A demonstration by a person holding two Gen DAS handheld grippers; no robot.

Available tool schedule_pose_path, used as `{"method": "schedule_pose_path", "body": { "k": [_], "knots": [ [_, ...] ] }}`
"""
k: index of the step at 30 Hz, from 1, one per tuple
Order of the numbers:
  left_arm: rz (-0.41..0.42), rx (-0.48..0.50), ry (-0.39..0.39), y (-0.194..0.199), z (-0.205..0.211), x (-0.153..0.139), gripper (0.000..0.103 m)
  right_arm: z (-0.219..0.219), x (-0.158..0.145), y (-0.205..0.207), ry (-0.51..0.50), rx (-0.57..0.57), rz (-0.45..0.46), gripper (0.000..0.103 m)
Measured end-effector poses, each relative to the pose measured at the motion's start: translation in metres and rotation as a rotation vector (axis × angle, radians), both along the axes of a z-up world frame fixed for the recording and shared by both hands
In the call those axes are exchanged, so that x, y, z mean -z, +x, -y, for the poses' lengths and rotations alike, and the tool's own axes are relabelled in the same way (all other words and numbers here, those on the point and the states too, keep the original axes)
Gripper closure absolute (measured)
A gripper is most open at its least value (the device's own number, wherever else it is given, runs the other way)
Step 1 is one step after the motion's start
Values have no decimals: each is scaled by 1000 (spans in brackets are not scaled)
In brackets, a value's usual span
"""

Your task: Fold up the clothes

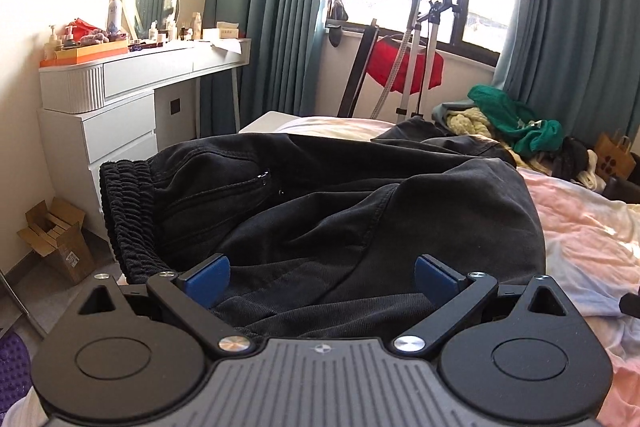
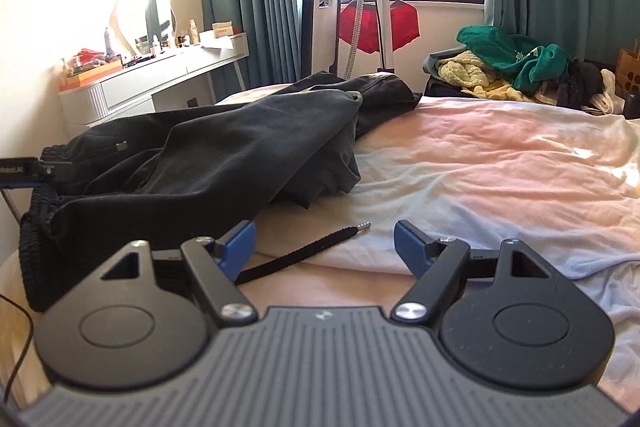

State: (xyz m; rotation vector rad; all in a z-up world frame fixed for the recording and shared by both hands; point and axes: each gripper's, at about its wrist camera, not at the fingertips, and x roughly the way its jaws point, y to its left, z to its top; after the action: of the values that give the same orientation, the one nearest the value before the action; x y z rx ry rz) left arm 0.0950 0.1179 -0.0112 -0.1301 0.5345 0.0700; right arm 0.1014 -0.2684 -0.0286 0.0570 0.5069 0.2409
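A pair of black trousers (image 1: 320,195) lies crumpled on the bed, its elastic waistband (image 1: 128,211) at the left edge. My left gripper (image 1: 322,277) hovers just over the cloth near the waistband, open, its blue pads apart with fabric below them. In the right wrist view the same trousers (image 2: 224,155) spread across the left half of the bed. A black drawstring (image 2: 304,251) with a metal tip trails onto the sheet. My right gripper (image 2: 325,247) is open above the sheet, the drawstring lying between and below its fingers, untouched.
The bed has a pink and pale blue sheet (image 2: 500,163). A pile of green, yellow and dark clothes (image 2: 516,71) sits at its far right corner. A white dresser (image 1: 120,95) stands left of the bed, a cardboard box (image 1: 56,239) on the floor, a garment steamer (image 1: 420,47) by the window.
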Motion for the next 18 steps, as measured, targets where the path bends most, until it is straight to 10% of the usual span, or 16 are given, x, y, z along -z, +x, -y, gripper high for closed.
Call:
{"method": "schedule_pose_path", "body": {
  "k": [7, 11, 18],
  "knots": [
    [56, 87, 28, 18, 34, 4, 4, 20, 12, 4, 42, 75, -53, 25],
    [85, 173, 81, 61, 68, 2, 22, 34, 17, 8, 48, 163, -82, 25],
    [119, 317, 121, 162, 152, -5, 17, 59, 21, 15, 95, 257, -102, 25]
  ]
}}
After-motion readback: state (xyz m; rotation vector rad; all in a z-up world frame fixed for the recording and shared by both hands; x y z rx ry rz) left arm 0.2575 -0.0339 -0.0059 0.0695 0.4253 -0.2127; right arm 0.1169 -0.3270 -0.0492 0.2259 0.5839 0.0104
